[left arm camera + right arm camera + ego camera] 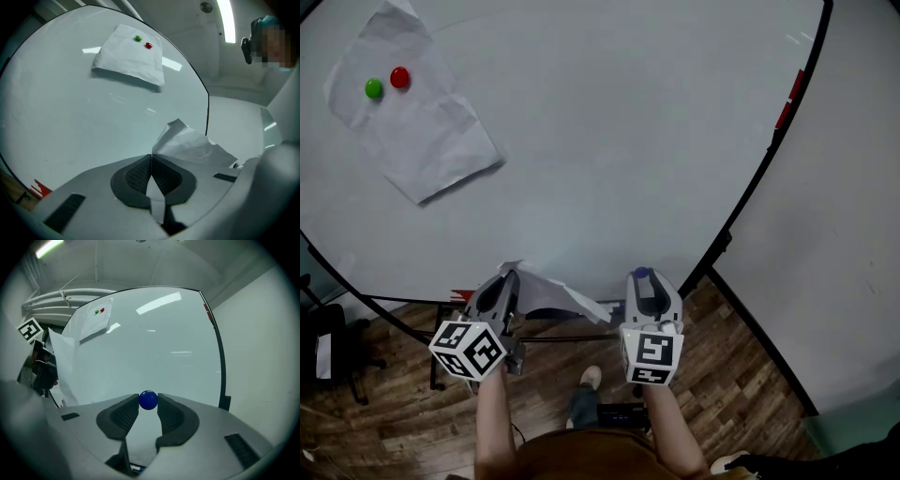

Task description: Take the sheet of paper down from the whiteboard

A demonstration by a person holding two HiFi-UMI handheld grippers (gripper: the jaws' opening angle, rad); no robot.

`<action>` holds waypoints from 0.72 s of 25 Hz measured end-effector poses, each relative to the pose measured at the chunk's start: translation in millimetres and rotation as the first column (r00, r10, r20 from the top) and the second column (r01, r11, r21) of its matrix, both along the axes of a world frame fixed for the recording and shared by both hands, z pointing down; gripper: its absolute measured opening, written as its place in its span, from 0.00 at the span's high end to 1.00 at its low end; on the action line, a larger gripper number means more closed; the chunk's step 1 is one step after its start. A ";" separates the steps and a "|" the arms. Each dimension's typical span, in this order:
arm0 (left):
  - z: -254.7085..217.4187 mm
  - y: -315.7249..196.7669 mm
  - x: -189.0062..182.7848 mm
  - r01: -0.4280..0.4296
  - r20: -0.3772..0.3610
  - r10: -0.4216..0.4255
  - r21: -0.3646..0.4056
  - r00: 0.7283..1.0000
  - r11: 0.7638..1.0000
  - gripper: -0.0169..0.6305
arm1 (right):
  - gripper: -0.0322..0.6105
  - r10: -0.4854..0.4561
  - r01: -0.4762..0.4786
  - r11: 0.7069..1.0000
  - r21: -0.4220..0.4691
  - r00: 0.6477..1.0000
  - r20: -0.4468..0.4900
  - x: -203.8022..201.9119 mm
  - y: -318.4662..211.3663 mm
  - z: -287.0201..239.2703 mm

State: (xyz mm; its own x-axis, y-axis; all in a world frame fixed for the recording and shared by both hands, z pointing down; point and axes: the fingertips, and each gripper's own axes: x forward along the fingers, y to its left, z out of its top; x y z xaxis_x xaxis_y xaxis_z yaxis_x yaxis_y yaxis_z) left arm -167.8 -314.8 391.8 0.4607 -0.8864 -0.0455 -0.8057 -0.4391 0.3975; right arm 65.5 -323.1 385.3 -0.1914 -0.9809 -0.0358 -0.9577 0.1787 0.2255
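Holding the sheet (192,143) pinched in my left tool (151,159); it fans out just past the tips. Right tool (148,405) clamps a blue magnet (148,400). Best to grip firmly and draw clear of the whiteboard (609,141) slowly.

- A crumpled white sheet of paper (551,292) is sitting at about 6 o'clock in the head view, by the lower edge of the whiteboard (619,141). The left gripper (510,276) is pinching one edge of it between closed jaws, and the rest is fanning out toward 3 o'clock.
- A second sheet (417,131), creased and white, is lying flat against the board at about 10 o'clock. A green magnet (373,88) and a red magnet (399,77) are sitting side by side near its upper edge.
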 end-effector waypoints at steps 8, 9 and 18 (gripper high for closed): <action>0.9 -1.1 -1.5 -0.006 -0.009 0.006 -0.003 1.000 1.000 0.94 | 0.74 0.006 -0.006 1.000 -0.005 1.000 -0.001 -0.7 -0.1 0.7; 0.5 -1.4 -1.6 -0.007 -0.009 0.007 -0.002 1.000 1.000 0.94 | 0.74 0.008 -0.008 1.000 -0.007 1.000 -0.003 -0.3 -0.6 1.5; 0.3 -5.2 -0.8 -0.010 -0.012 0.010 -0.003 1.000 1.000 0.94 | 0.74 0.009 -0.009 1.000 -0.011 1.000 -0.010 -0.2 -3.8 2.2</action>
State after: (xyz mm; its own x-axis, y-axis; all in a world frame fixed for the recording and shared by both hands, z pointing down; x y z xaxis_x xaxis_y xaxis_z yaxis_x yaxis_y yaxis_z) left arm -168.6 -320.0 392.1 0.4692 -0.8818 -0.0487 -0.7961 -0.4462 0.4088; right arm 65.3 -326.9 387.5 -0.1827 -0.9829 -0.0233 -0.9571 0.1724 0.2327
